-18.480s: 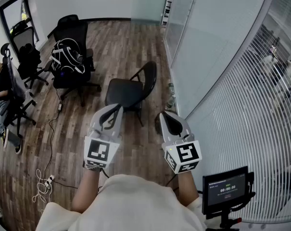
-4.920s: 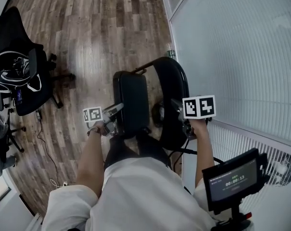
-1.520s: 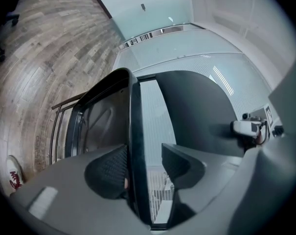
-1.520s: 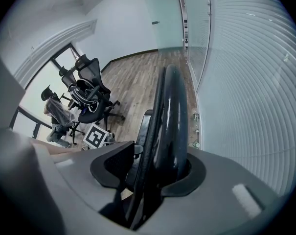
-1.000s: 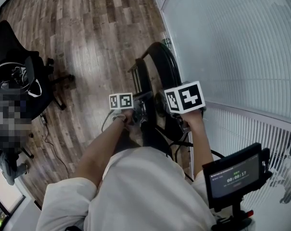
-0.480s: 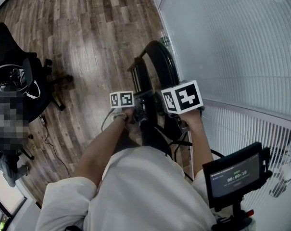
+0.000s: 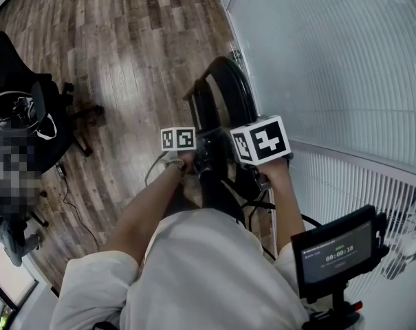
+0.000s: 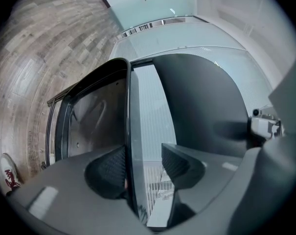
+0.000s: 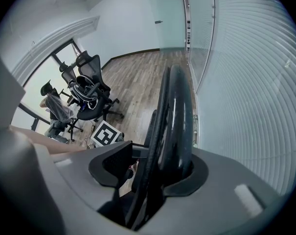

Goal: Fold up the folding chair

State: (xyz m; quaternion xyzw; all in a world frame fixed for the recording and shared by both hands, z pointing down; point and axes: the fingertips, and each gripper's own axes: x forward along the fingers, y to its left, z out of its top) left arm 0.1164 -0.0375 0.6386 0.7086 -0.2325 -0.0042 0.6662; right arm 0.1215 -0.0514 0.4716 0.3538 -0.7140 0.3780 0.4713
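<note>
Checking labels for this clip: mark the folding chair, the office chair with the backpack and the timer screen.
folding chair (image 7: 241, 95), head view, on its curved backrest.
office chair (image 7: 12, 60), head view, on its black back.
timer screen (image 7: 335, 253), head view, on the lit display.

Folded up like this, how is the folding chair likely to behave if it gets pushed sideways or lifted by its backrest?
The folding chair stands nearly flat on the wood floor, so a sideways push would likely tip it. Its backrest and frame look rigid, so it should lift stiffly, though the seat may swing open.
</note>
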